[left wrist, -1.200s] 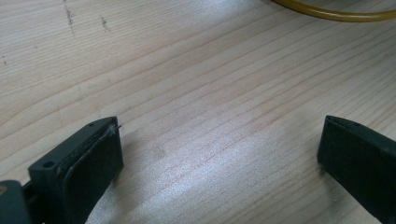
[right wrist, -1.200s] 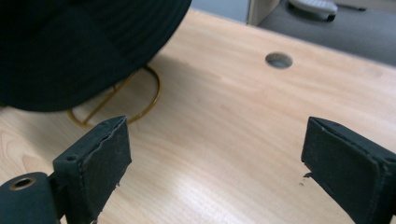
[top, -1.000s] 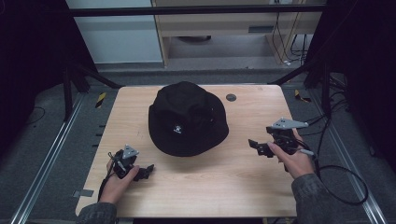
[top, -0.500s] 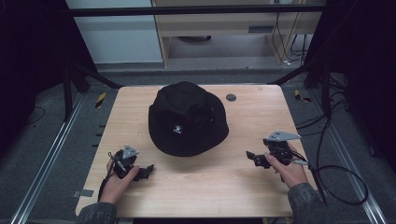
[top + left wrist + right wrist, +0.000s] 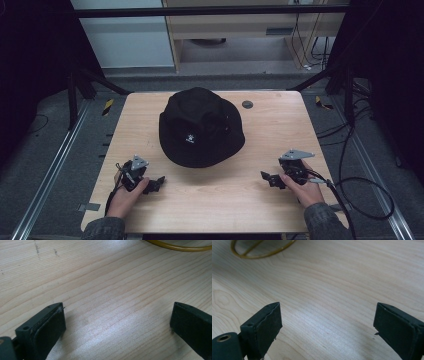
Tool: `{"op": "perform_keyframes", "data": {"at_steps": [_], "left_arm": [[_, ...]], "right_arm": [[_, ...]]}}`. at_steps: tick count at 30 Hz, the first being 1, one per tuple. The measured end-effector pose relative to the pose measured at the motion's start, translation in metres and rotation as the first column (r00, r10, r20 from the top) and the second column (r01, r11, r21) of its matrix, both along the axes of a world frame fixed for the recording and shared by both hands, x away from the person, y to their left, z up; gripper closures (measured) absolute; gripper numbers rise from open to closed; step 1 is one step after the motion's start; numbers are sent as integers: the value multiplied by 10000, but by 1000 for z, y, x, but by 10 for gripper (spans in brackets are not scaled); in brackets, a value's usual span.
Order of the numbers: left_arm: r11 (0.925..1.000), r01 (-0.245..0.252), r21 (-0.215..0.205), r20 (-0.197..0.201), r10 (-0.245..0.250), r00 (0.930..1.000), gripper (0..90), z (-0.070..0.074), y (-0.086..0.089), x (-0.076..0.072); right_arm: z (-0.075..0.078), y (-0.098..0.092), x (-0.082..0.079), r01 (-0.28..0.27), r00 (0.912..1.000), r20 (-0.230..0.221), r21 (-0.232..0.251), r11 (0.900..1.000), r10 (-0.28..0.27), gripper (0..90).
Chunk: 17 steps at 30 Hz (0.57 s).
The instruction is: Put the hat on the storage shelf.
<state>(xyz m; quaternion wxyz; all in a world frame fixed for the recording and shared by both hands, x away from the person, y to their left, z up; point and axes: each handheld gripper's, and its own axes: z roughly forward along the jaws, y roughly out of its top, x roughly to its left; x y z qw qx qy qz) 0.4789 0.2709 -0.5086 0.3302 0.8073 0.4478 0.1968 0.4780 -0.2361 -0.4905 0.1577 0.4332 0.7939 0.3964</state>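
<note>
Your left tongs (image 5: 156, 183) rest low on the table (image 5: 280, 130) near its front left corner, held in your left hand (image 5: 125, 192), with the jaws pointing inward toward the middle of the board. In the left gripper view (image 5: 117, 322) the two black jaws stand wide apart with only bare wood grain between them, so these tongs are open and grip nothing.

Your right tongs (image 5: 267, 178) sit near the front right of the table, held in your right hand (image 5: 300, 187), jaws pointing inward toward the left tongs, the grey three-cornered plate on top. In the right gripper view (image 5: 327, 325) the jaws are likewise spread wide over bare wood, so they are open and empty too.

The black hat (image 5: 200, 127) lies flat on the table, ahead of both tongs and roughly midway between them, crown up, with a small white mark on the side that faces you. Its near brim is closer to your left tongs than to your right, yet apart from both; neither pair touches it.

A small dark round disc (image 5: 247, 104) sits on the wood just beyond the hat, on the side of your right tongs and well apart from them.
</note>
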Motion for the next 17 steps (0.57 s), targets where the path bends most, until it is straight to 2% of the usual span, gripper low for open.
{"op": "perform_keyframes", "data": {"at_steps": [5, 10, 11, 17], "left_arm": [[10000, 12, 14, 10, -12, 10000, 0, 0, 0, 0], [10000, 11, 18, 12, -11, 10000, 0, 0, 0, 0], [10000, 10, 15, 12, -10, 10000, 0, 0, 0, 0], [10000, 14, 14, 15, -15, 10000, 0, 0, 0, 0]], "right_arm": [[-8, 6, 1, 82, 9998, -169, -281, 9996, -87, 80], [-18, 11, 1, 57, 9997, -246, -760, 9971, -76, 67], [-21, 14, -2, 227, 9997, 83, -1043, 9943, -220, 64], [-22, 14, -2, 229, 9997, 114, -1096, 9937, -218, 62]]}}
